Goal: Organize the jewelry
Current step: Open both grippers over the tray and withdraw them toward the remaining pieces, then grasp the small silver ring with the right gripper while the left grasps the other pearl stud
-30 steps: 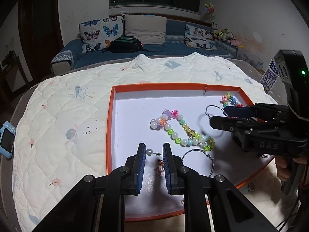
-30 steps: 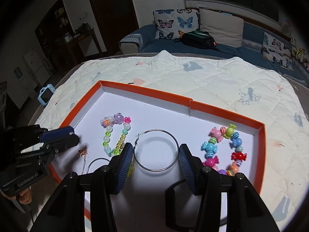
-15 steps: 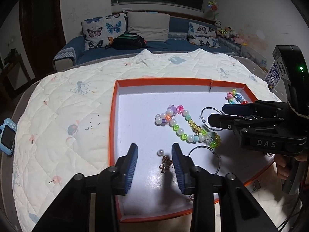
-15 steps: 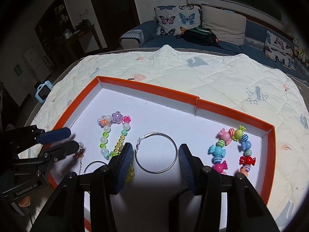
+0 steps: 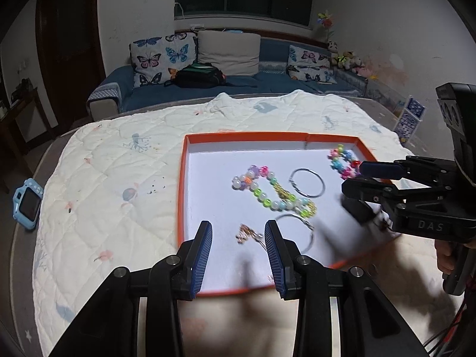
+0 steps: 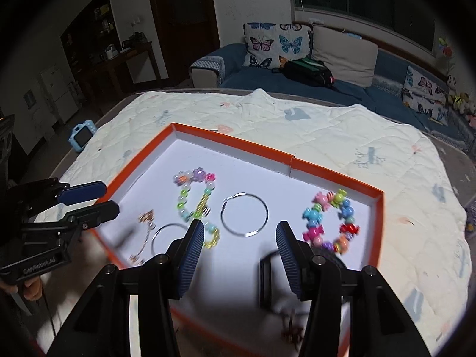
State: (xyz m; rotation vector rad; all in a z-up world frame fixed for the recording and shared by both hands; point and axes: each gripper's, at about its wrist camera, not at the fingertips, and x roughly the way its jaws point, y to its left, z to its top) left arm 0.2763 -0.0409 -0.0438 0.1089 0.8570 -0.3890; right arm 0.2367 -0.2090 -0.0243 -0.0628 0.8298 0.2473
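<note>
An orange-rimmed white tray (image 5: pixel 182 178) (image 6: pixel 327 168) holds jewelry. A pastel bead bracelet (image 5: pixel 269 195) (image 6: pixel 193 205), a large silver hoop (image 5: pixel 308 183) (image 6: pixel 244 218), a second hoop (image 5: pixel 300 232) (image 6: pixel 162 235), a candy bead bracelet (image 5: pixel 342 162) (image 6: pixel 327 223) and a gold drop earring (image 5: pixel 247 233) (image 6: pixel 145 220) lie in it. My left gripper (image 5: pixel 238 250) is open and empty, above the tray's near left part, just over the gold earring. My right gripper (image 6: pixel 239 250) is open and empty, near the large hoop; it also shows in the left wrist view (image 5: pixel 357 178).
The tray lies on a cream quilt (image 5: pixel 104 178) over a table. A blue toy camera (image 5: pixel 26 203) (image 6: pixel 81 132) lies at the quilt's left edge. A sofa with butterfly cushions (image 5: pixel 160 56) and a black bag (image 5: pixel 197 74) stands behind.
My left gripper opened, let go of the pearl-and-gold earring, which now lies in the tray, and drew up and back. My right gripper also rose a little, still open.
</note>
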